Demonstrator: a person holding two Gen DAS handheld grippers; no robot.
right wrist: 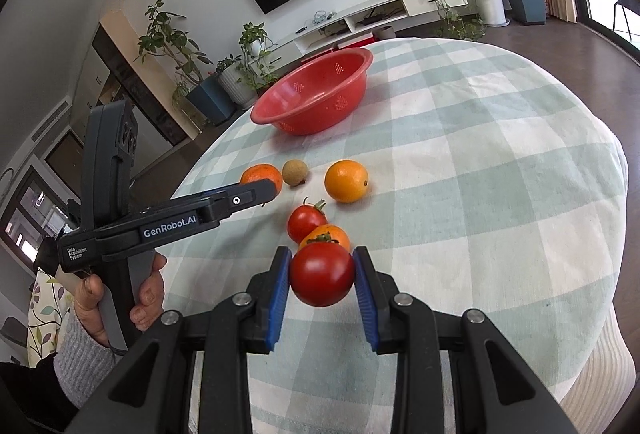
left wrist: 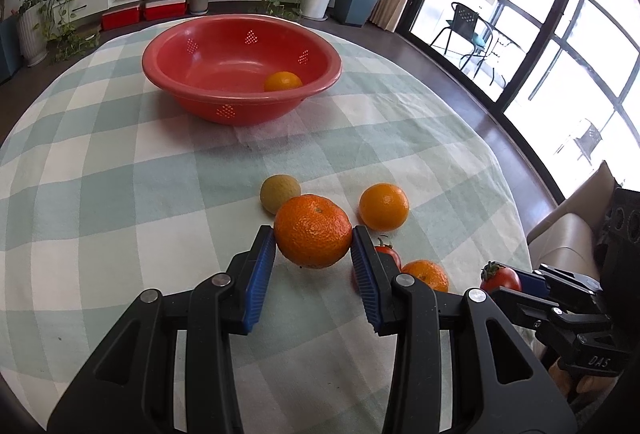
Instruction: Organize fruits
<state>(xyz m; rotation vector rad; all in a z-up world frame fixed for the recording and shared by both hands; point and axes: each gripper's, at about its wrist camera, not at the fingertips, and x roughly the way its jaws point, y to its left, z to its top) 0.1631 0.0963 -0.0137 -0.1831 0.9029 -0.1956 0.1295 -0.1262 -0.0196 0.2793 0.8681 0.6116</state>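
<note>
My left gripper (left wrist: 313, 236) is shut on a large rough-skinned orange (left wrist: 313, 222), held just off the checked cloth. My right gripper (right wrist: 322, 276) is shut on a red tomato (right wrist: 322, 274) and shows at the right edge of the left wrist view with that tomato (left wrist: 500, 277). A red perforated bowl (left wrist: 180, 45) stands farther back with one orange (left wrist: 283, 81) inside. On the cloth lie a brownish round fruit (left wrist: 280, 193), a smooth orange (left wrist: 384, 206), a second tomato (right wrist: 306, 222) and a small orange (right wrist: 326, 236).
The round table (left wrist: 120, 193) has a green-and-white checked cloth, and its edge curves close on the right. A hand in a grey sleeve (right wrist: 148, 294) holds the left gripper's handle. Behind the table are potted plants, a low white cabinet and a wall television.
</note>
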